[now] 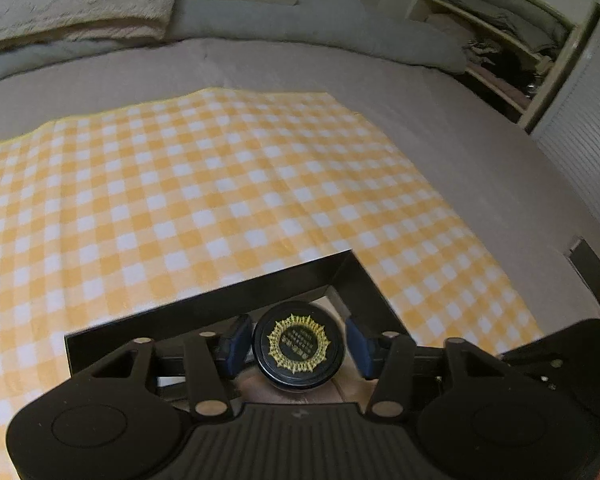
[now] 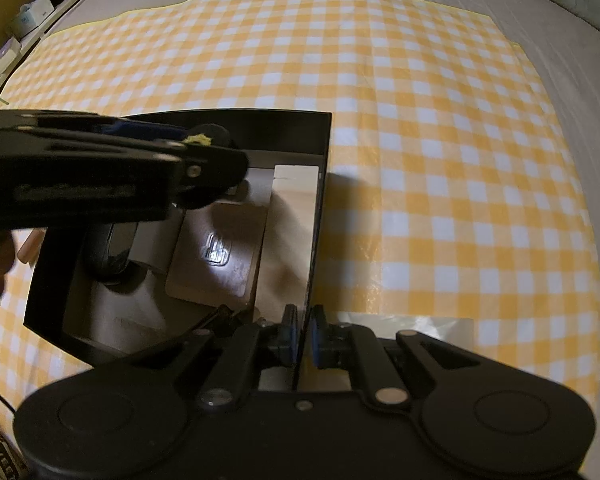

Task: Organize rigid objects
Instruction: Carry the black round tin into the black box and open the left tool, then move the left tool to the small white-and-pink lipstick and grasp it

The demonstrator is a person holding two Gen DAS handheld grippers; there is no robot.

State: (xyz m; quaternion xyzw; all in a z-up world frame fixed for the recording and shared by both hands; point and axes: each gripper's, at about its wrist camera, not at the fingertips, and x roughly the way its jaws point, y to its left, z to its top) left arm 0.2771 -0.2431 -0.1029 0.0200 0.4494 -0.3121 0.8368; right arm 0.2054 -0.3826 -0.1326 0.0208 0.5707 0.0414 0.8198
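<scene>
A round jar with a black lid and a gold emblem (image 1: 298, 346) stands between the blue pads of my left gripper (image 1: 296, 326), inside the far corner of a black open box (image 1: 220, 300). A gap shows beside the right pad (image 1: 360, 350), so the jaws are open around the lid. Whether the jar rests on the box floor I cannot tell. In the right wrist view my right gripper (image 2: 305, 336) is shut on the box's thin right wall (image 2: 319, 240). The left gripper's body (image 2: 100, 168) reaches in from the left over the box, and the jar's lid (image 2: 204, 139) peeks out beyond it.
In the box lie a pale wooden block (image 2: 296, 220), a tan flat piece with an embossed mark (image 2: 216, 252) and a black rounded object (image 2: 112, 252). The box sits on a yellow-and-white checked cloth (image 2: 440, 140) over a grey bed. Blankets (image 1: 80, 8) and shelves (image 1: 500, 40) lie beyond.
</scene>
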